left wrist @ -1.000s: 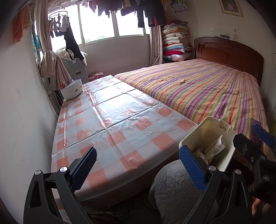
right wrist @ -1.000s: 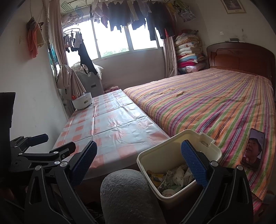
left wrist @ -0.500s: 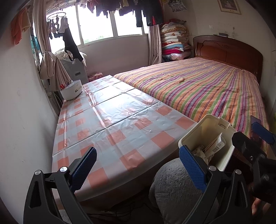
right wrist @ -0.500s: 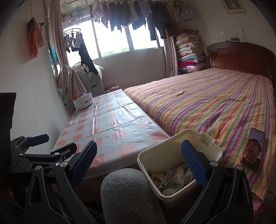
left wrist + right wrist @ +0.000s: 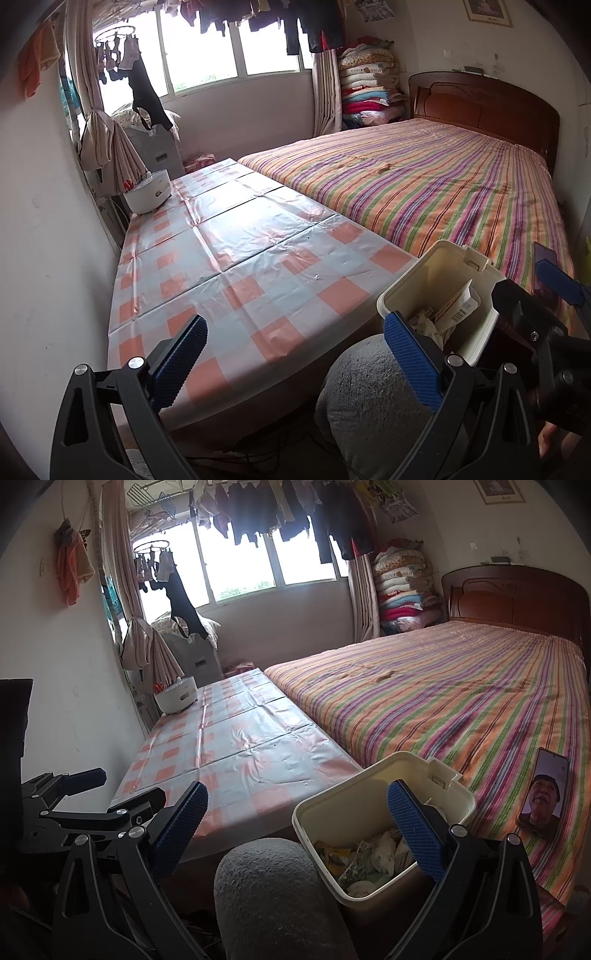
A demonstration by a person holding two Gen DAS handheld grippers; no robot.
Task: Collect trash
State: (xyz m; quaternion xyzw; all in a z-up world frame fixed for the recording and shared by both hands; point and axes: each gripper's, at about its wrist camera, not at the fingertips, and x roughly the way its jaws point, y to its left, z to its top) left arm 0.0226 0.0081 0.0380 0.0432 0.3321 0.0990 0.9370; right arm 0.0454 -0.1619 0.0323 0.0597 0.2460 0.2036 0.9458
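Observation:
A cream trash bin stands low between the checked table and the bed, holding wrappers and crumpled paper. The left wrist view shows the bin at lower right with a barcoded packet sticking up inside. My right gripper hangs open just in front of the bin, nothing between its blue pads. My left gripper is open too, held over the table's near edge, left of the bin. Each gripper shows in the other's view: the left one and the right one.
The pink-and-white checked table runs along the left wall, with a white round appliance at its far end. A striped bed fills the right. A phone lies on the bed. A grey knee is below.
The left wrist view has tilted up slightly, showing more of the window and hanging clothes. The right gripper and the bin have barely shifted.

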